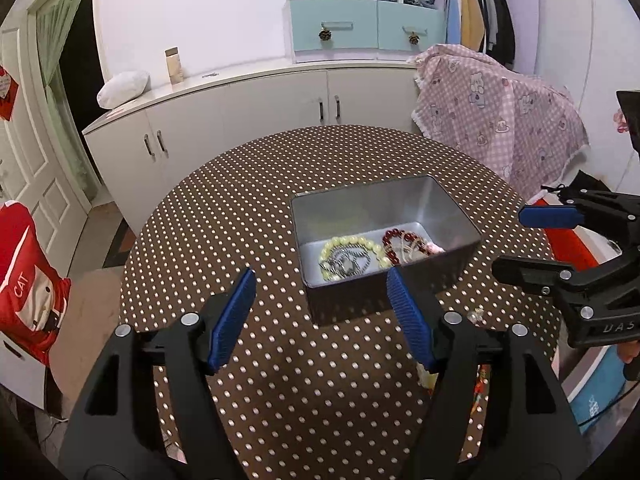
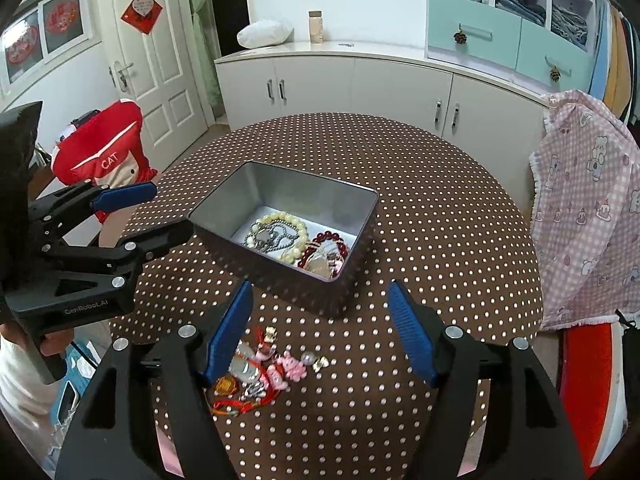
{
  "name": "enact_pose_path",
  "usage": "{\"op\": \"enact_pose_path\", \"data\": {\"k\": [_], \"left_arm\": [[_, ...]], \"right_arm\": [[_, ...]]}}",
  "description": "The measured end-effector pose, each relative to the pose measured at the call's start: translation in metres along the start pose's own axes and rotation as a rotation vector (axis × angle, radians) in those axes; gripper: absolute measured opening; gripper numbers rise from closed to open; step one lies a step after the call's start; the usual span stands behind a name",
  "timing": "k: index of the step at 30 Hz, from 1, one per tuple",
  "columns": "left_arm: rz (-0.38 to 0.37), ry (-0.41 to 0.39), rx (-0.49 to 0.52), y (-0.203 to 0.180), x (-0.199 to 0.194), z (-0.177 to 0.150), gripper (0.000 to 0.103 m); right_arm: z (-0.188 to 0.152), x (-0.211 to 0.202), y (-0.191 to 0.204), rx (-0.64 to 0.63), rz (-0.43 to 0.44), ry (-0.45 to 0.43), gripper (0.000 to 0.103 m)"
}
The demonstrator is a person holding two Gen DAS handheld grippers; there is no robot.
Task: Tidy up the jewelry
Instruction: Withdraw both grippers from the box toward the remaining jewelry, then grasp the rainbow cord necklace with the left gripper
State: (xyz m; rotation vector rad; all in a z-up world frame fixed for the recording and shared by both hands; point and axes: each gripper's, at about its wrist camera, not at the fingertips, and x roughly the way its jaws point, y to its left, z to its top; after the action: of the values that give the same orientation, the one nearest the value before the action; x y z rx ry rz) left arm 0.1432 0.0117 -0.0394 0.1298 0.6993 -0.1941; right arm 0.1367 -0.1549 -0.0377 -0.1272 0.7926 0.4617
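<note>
Just in front of the tin [image 2: 340, 236] on the desk [image 2: 440, 220], the trinkets [image 2: 264, 368] lie loose beneath the right hand-held gripper [image 2: 320, 332], released and empty. Left hand-held gripper [image 1: 320, 316], released too. Small, light, tangly, probably slippery: best pinched by the red cord [image 2: 236, 403].

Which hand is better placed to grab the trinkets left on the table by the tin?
Right. The right gripper hangs open over the loose trinkets, while the left gripper faces the tin instead.
</note>
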Motion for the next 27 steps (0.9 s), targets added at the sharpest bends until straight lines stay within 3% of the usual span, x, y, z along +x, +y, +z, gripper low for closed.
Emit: {"op": "enact_pose_path", "data": {"k": [16, 21, 27], "left_arm": [[-0.057, -0.042, 0.025, -0.028, -0.014, -0.046, 0.071], [-0.124, 0.035, 0.031, -0.035, -0.001, -0.063, 0.07], [-0.18, 0.109, 0.014, -0.042, 0.019, -0.08, 0.05]], "right_arm": [[-0.043, -0.005, 0.009, 0.0, 0.039, -0.03, 0.068], [-0.056, -0.006, 0.006, 0.011, 0.03, -0.042, 0.068], [-0.072, -0.007, 0.005, 0.008, -0.001, -0.052, 0.068]]}}
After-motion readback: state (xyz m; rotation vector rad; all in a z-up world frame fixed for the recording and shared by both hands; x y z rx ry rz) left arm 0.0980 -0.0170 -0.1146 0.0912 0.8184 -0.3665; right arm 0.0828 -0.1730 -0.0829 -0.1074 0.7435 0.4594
